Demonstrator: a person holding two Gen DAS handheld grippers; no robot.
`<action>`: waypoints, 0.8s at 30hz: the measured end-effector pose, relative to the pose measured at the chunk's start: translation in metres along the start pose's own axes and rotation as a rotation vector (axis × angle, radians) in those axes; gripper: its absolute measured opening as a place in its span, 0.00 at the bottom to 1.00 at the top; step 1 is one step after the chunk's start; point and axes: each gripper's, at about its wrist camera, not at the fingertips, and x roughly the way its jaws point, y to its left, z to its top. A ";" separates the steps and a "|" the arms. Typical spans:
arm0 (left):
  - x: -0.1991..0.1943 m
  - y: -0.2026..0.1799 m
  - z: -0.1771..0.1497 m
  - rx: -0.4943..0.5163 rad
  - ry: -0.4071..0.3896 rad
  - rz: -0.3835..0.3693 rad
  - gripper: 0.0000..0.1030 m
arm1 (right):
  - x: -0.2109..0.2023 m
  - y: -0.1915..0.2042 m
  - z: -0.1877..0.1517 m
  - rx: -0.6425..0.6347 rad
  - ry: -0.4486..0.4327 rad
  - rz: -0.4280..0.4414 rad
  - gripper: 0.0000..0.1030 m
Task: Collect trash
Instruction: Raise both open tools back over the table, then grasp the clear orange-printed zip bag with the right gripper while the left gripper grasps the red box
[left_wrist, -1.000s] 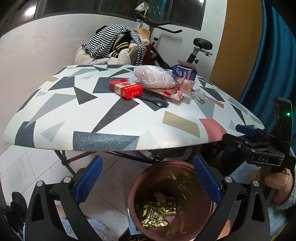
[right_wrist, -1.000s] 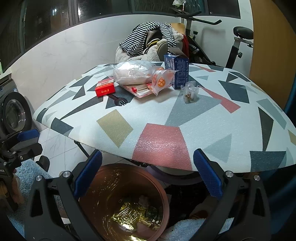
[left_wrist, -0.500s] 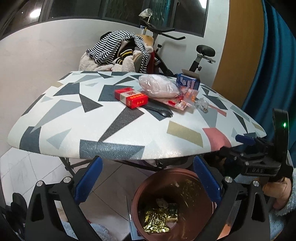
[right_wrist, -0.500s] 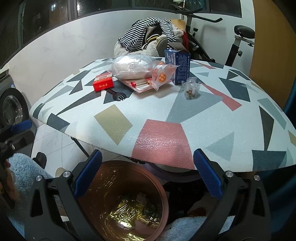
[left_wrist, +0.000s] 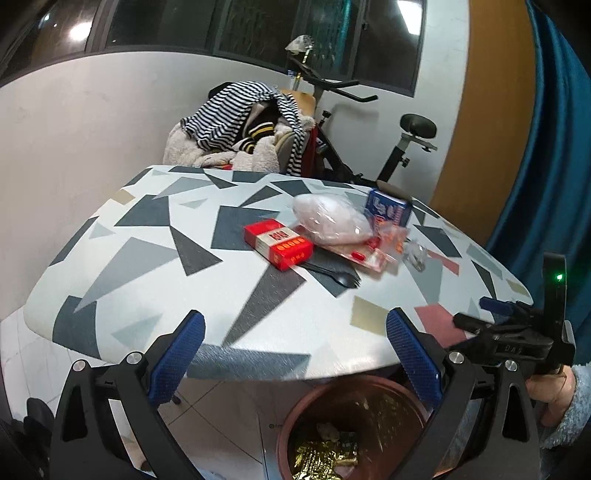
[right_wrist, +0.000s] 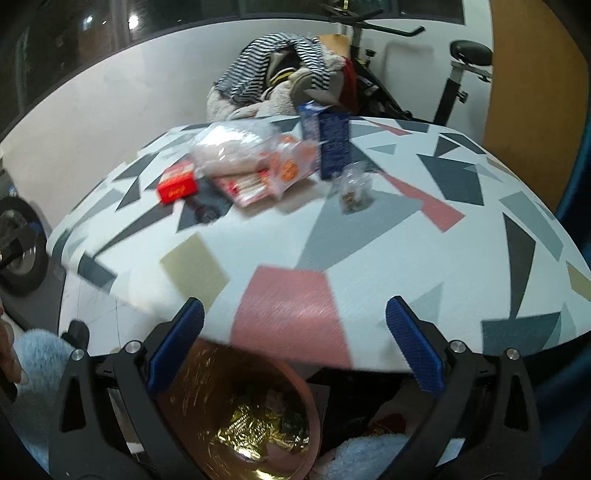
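Observation:
A brown trash bin with gold wrappers inside stands on the floor under the near edge of the patterned table; the right wrist view shows the bin too. On the table lie a red box, a clear bag, a blue carton, a black fork, snack packets and a small clear wrapper. My left gripper is open and empty above the bin. My right gripper is open and empty, also seen from the left.
A chair piled with striped clothes and an exercise bike stand behind the table. A blue curtain hangs at the right. A washing machine is at the far left of the right wrist view.
Both grippers have risen and moved toward the table, so the bin sits lower in both views and the tabletop fills more of them. Both stay open and empty.

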 end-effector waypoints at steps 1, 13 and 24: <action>0.002 0.002 0.002 -0.005 0.003 0.002 0.93 | 0.002 -0.004 0.005 0.005 -0.003 -0.005 0.94; 0.036 0.027 0.019 -0.105 0.053 -0.013 0.93 | 0.046 -0.028 0.068 0.116 -0.035 0.119 0.86; 0.061 0.038 0.037 -0.198 0.096 -0.039 0.93 | 0.107 -0.018 0.115 0.295 0.010 0.217 0.77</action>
